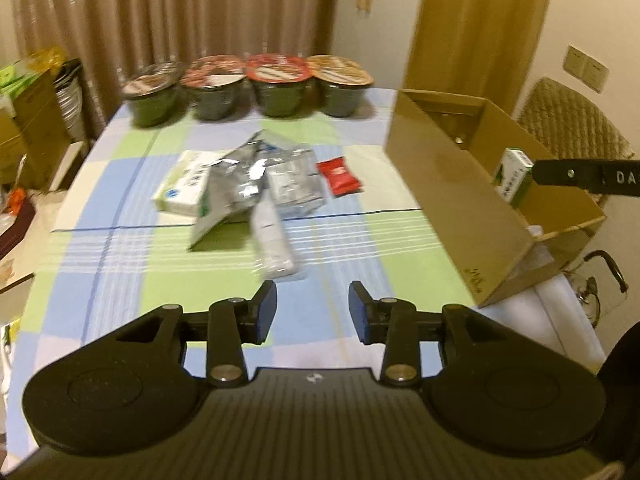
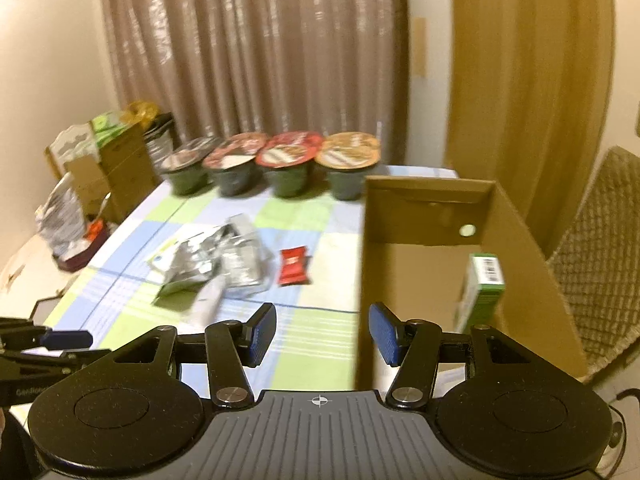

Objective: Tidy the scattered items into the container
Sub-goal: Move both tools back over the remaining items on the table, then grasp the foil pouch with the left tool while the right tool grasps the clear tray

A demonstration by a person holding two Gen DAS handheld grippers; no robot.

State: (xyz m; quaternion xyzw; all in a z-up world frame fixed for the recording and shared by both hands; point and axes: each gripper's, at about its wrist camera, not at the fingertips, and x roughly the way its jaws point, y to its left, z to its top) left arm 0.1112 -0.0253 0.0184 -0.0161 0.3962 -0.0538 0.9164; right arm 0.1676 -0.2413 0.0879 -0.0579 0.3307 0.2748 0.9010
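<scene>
Clutter: boxes and bags (image 2: 100, 160) stand off the left edge of the counter, blurred.
Counter: a checked cloth (image 1: 120, 272) in blue, green and white covers it.
Cups: four lidded cups (image 1: 248, 88) stand in a row at the far edge, in front of a curtain (image 1: 180, 12).
Left gripper: the left gripper (image 1: 312, 308) hangs over the near part of the cloth, its blue-padded fingers (image 1: 266, 310) spread apart with nothing between them.
White box: a white box (image 1: 182, 188) lies flat at the left of the scattered pile, partly under the foil.
Foil bag: a crumpled foil bag (image 1: 228, 188) lies across the middle of the pile, touching the white box.
Tube: a white tube (image 1: 272, 236) lies pointing toward the left gripper, its far end under the pile.
Clear pack: a clear pack (image 1: 294, 184) lies just right of the foil bag.
Red packet: a red packet (image 1: 340, 178) lies on the cloth, between the pile and the carton.
Right gripper: the right gripper (image 2: 322, 334) is above the carton's near left wall, fingers (image 2: 384, 334) wide apart and empty.
Carton: an open brown carton (image 2: 400, 280) stands at the counter's right edge.
Green box: a green box (image 2: 482, 292) stands upright inside the carton, against its right wall.
Chair: a woven chair (image 2: 600, 264) stands right of the carton.
</scene>
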